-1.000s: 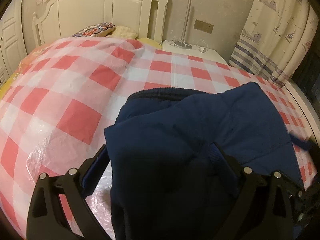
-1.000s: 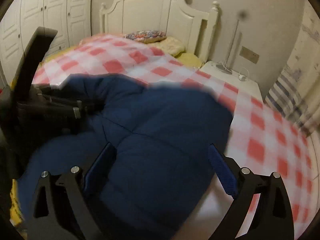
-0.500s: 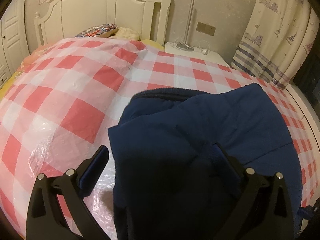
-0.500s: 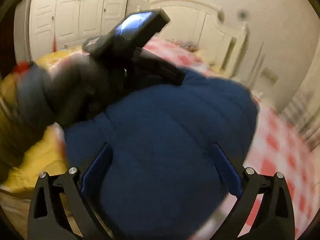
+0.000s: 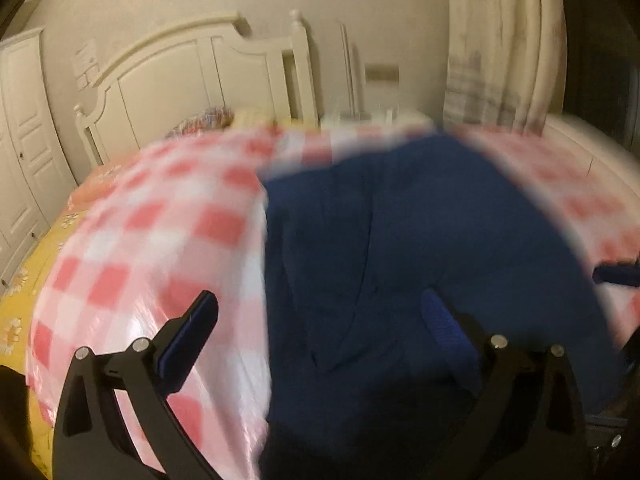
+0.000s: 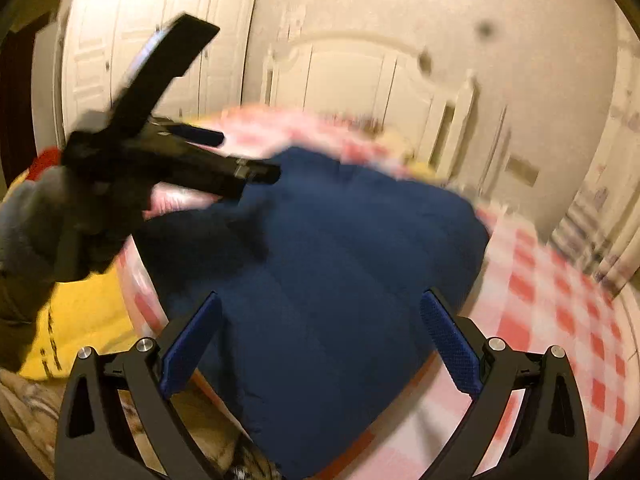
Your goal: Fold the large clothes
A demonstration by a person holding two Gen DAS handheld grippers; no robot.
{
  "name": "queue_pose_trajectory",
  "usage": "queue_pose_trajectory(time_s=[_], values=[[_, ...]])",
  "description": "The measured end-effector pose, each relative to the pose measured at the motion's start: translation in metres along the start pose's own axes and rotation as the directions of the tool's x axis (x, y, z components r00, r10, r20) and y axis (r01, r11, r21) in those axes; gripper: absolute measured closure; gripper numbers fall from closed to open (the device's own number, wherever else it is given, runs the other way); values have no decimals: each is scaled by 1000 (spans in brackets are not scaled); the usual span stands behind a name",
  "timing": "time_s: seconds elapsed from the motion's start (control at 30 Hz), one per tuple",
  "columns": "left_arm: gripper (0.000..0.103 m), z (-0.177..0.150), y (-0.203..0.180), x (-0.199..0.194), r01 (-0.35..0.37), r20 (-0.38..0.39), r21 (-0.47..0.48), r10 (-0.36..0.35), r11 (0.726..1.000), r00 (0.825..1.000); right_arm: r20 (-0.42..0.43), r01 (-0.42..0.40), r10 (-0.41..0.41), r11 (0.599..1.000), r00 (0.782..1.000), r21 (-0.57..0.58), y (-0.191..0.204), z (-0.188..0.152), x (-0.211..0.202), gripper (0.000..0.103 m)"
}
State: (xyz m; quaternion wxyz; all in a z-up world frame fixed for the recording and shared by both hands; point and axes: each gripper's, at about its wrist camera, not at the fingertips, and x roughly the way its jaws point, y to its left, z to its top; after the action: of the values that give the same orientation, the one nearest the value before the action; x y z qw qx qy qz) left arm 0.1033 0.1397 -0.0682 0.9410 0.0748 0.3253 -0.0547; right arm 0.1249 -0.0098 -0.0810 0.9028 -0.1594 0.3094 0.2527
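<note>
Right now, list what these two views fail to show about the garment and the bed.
- Navy garment: left wrist view, far edge smeared by motion blur; near hem cut off by the frame's bottom.
- Navy garment, right wrist view: left part hidden behind the left gripper.
- Checked cover: pattern blurred.

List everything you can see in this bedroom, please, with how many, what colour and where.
Jacket: one, navy blue, lying folded on the bed.
Checked cover: one, pink and white, spread over the bed under the jacket.
Yellow sheet: one, yellow, at the bed's edge beside the cover.
Headboard: one, cream, at the far end of the bed.
Pillow: one, patterned, by the headboard; blurred.
Wardrobe doors: cream, along the wall; count unclear.
Curtain: pale, patterned, right of the bed.
Sleeve: one, grey, behind the left gripper.
Left gripper: one, black with blue pads, open above the jacket's edge.
Right gripper: one, black with blue pads, open above the jacket.
</note>
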Motion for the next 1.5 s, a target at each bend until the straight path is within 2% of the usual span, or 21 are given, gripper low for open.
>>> queue_pose_trajectory(time_s=[0.1,0.2,0.27,0.3,0.4,0.47,0.53,0.57,0.63,0.7,0.77,0.8,0.87,0.93,1.0,1.07,1.1,1.13,1.3,1.43,1.5], values=[[2,-12,19,7,87,-9,-126,-89,988,996,15,29,-29,999,999,-36,7,-3,1,4],[2,-9,26,3,120,-27,-133,-125,984,992,-14,-27,26,1000,1000,-2,-4,7,-10,4],[2,-7,37,-1,176,-34,-184,-185,967,982,32,-79,76,991,997,112,-26,7,-23,5],[2,-5,50,2,224,-39,-250,-241,942,970,56,-102,93,979,994,175,-39,6,-29,5],[2,0,78,12,268,-65,-353,-309,896,949,105,-156,123,896,987,416,-88,-6,-33,4],[2,3,89,29,336,-103,-397,-405,854,908,92,-186,162,810,982,556,-117,-17,-22,4],[2,3,89,44,370,-155,-421,-467,828,870,92,-247,248,718,964,651,-133,-28,-3,4],[2,3,86,53,396,-180,-429,-507,812,843,84,-255,272,689,959,678,-137,-30,3,4],[2,2,85,62,418,-199,-434,-538,798,820,78,-282,329,637,941,717,-138,-36,18,4],[2,-3,88,72,447,-202,-468,-584,763,786,107,-336,384,600,917,726,-131,-36,29,4],[2,-9,94,84,475,-192,-509,-632,718,751,106,-362,420,596,901,716,-120,-31,35,4],[2,-15,96,92,496,-181,-539,-669,681,721,98,-364,426,606,899,707,-115,-28,36,4],[2,-18,96,93,523,-145,-534,-681,665,718,81,-343,404,633,911,694,-109,-23,40,4],[2,-19,91,91,521,-142,-522,-671,675,727,85,-347,409,626,909,699,-108,-23,42,4],[2,-20,88,91,530,-130,-532,-682,660,720,94,-358,416,622,905,696,-106,-24,41,4],[5,-22,86,93,568,-102,-551,-725,611,682,104,-370,418,628,902,684,-106,-25,42,4],[13,-24,85,92,587,-78,-559,-742,585,666,107,-374,415,640,904,671,-105,-24,42,5],[19,-25,85,89,595,-57,-554,-740,582,670,112,-371,400,663,910,650,-102,-23,38,9],[44,-30,77,66,598,23,-491,-677,633,735,127,-322,304,768,944,554,-94,-11,29,19],[51,-11,64,64,604,59,-472,-660,642,749,172,-270,211,822,962,502,-102,-1,12,23],[51,4,53,64,613,75,-453,-658,647,749,193,-249,173,829,966,501,-119,-2,4,24]])
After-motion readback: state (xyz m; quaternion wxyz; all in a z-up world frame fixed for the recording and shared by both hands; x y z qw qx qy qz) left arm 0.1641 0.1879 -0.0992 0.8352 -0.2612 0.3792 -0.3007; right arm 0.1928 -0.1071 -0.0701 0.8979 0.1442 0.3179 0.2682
